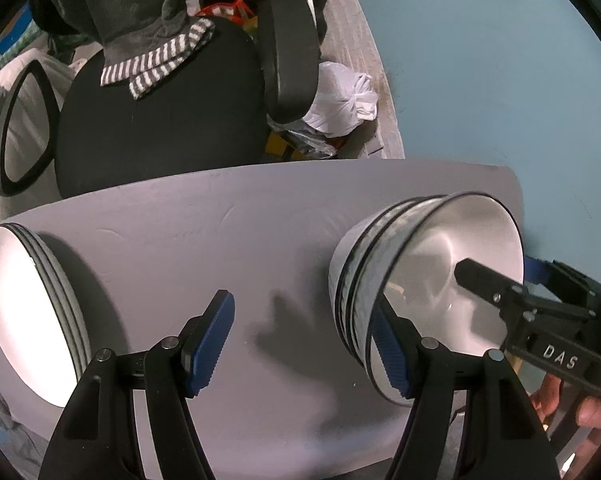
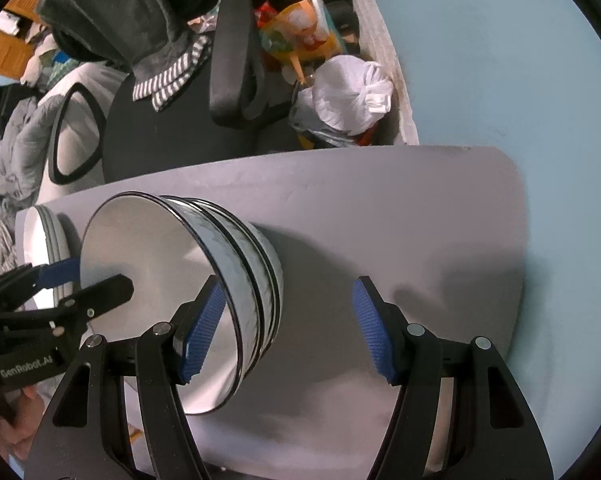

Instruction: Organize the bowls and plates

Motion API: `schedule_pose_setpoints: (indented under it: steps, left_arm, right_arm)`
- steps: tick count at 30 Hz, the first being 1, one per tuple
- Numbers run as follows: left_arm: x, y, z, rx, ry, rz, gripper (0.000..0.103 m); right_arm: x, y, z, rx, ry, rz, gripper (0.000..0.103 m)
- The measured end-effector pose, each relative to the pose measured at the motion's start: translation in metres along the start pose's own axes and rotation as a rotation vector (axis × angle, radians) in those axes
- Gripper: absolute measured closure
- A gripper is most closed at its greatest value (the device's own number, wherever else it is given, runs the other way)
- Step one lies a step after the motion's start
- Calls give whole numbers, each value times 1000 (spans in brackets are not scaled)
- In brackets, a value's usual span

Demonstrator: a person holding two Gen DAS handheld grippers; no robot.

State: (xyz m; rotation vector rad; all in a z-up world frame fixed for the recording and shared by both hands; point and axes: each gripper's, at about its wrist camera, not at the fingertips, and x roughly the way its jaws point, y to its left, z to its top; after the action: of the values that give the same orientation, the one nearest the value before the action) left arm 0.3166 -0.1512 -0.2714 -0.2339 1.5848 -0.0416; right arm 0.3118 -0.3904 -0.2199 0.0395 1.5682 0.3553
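Hidden and cut-off parts

I see the plates (image 1: pixel 28 312) cut by the left edge; my left gripper (image 1: pixel 306 344) finger covers part of the bowls' (image 1: pixel 432 280) rim, and the hand (image 1: pixel 572 408) stays mostly hidden.

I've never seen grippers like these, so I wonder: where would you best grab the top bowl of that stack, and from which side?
By its rim, from above. The top bowl sits nested in the bowl stack, so only its thin black-edged lip is free; one finger inside and one outside the wall should probably pinch it and lift it straight out.

Bowl stack (image 1: pixel 384 280) right of plate stack (image 1: pixel 24 312) on table (image 1: pixel 220 208).
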Motion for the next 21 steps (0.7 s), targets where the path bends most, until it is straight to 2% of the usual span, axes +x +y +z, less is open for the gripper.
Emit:
schedule_pose_setpoints:
  steps: [10,16,18,21]
  left_arm:
    - [10,-3,7,-42,16,-25,33]
    - [15,-3,9,-62,26,-46,34]
    - [17,-4,9,-63,32,-47,38]
    - [17,-6,10,-61,30,-58,39]
  right_arm:
    - [13,-4,7,-10,52,60,39]
    - [13,-1,10,-46,55,86,56]
    - [14,0,12,-54,60,102,61]
    - [17,-1,15,-51,70,125,63]
